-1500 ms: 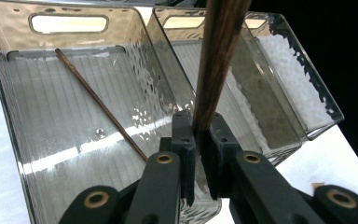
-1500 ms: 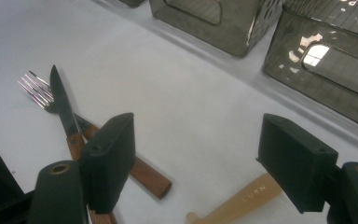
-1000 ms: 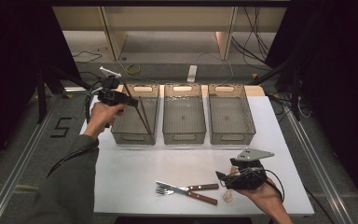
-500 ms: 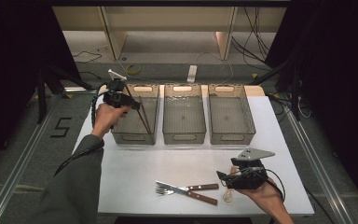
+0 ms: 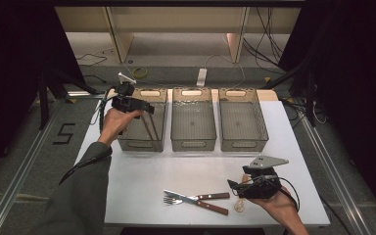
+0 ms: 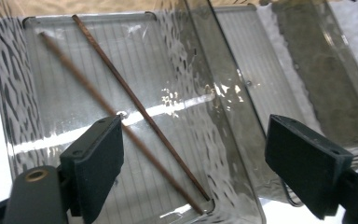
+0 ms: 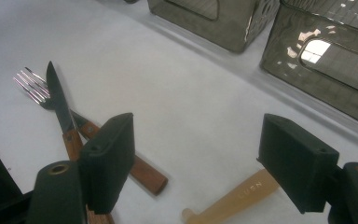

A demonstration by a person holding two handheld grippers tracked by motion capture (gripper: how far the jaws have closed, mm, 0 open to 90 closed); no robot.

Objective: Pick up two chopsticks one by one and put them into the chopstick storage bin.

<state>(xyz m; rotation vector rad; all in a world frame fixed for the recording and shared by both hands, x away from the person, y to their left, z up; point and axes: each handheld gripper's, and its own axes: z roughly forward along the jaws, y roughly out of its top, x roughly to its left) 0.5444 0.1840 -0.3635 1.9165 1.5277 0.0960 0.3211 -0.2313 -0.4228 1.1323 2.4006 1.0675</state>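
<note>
The middle bin (image 5: 193, 122) and right bin (image 5: 242, 122) stand open from above, side by side with narrow gaps. The white table (image 5: 142, 171) lies free between the bins and the crossed knife (image 5: 203, 203) and fork (image 5: 196, 198).

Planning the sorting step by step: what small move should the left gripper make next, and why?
Probably lift the left gripper back from the left bin: its jaws have just been opening, nothing between them, and both chopsticks lie inside.
</note>
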